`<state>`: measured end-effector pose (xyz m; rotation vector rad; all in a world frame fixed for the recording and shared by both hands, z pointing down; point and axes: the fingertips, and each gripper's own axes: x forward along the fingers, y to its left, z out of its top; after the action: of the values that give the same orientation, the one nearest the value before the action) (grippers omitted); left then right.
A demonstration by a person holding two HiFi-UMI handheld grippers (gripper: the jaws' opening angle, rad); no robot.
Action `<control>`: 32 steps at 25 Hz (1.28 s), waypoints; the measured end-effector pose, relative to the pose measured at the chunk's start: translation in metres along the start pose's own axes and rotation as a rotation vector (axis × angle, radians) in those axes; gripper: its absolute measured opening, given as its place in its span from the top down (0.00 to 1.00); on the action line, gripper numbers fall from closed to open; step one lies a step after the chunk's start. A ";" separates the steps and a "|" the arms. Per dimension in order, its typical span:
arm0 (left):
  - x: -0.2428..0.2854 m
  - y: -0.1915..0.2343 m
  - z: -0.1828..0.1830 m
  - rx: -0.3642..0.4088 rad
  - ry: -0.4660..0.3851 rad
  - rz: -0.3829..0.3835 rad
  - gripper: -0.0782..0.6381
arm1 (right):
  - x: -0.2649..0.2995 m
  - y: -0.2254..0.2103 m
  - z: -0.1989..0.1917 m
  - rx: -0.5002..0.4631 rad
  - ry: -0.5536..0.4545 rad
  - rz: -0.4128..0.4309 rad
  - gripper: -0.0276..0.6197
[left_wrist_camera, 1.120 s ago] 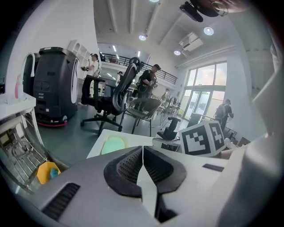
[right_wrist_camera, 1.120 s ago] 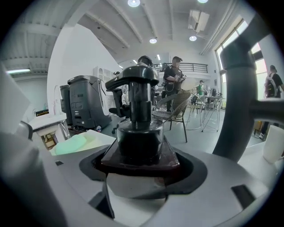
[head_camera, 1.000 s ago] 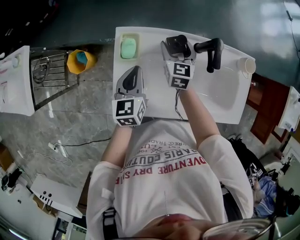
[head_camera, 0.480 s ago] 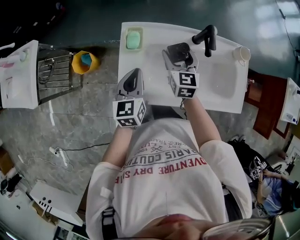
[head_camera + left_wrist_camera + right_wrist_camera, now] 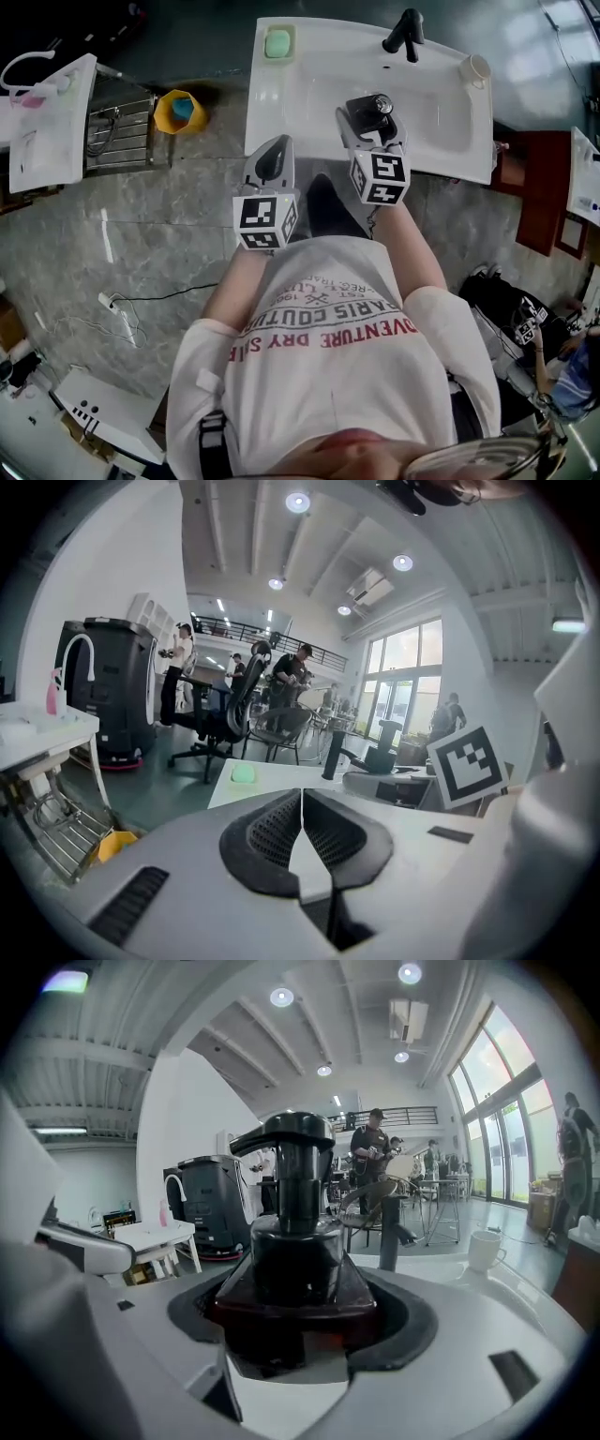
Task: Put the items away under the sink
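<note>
Pump bottle (image 5: 298,1241) grasped upright by fingers of right gripper (image 5: 368,111), mid-frame; left gripper (image 5: 302,803) fingers clenched, empty. Advised: keep bottle upright, clear sink (image 5: 281,103) rim, lower beneath.

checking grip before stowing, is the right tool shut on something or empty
Shut on a dark pump bottle: in the right gripper view the right tool clamps its body from both sides.

The white rectangular sink top (image 5: 300,94) is seen from steeply overhead in the head view. Both gripper views are levelled low across it, and the black tap (image 5: 401,33) is shared by all.
</note>
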<state>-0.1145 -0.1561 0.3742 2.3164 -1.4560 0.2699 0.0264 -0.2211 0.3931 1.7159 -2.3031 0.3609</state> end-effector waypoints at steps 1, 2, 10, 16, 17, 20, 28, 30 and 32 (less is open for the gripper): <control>-0.012 -0.005 -0.004 0.005 -0.003 -0.004 0.85 | -0.014 0.004 -0.004 0.002 -0.003 -0.005 0.38; -0.024 -0.009 -0.009 0.009 -0.005 -0.007 0.85 | -0.028 0.009 -0.008 0.007 -0.005 -0.011 0.38; -0.088 -0.022 -0.063 -0.022 0.058 0.018 0.85 | -0.108 0.037 -0.051 0.023 0.043 0.005 0.38; -0.092 -0.036 -0.092 -0.063 0.081 0.059 0.85 | -0.134 0.035 -0.099 0.025 0.121 0.046 0.38; -0.090 -0.038 -0.097 -0.070 0.083 0.066 0.85 | -0.136 0.032 -0.107 0.031 0.133 0.049 0.38; -0.080 -0.043 -0.119 -0.085 0.087 0.084 0.85 | -0.138 0.025 -0.137 0.034 0.163 0.071 0.38; -0.034 -0.046 -0.222 -0.055 0.066 0.112 0.85 | -0.113 0.016 -0.254 -0.027 0.193 0.171 0.38; -0.021 -0.038 -0.254 -0.055 0.058 0.121 0.85 | -0.098 0.016 -0.287 -0.029 0.190 0.183 0.38; -0.007 -0.027 -0.284 -0.048 0.047 0.123 0.85 | -0.081 0.016 -0.319 -0.033 0.181 0.190 0.38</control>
<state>-0.0813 -0.0199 0.6225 2.1718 -1.5663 0.3174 0.0487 -0.0354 0.6645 1.3903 -2.3297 0.4903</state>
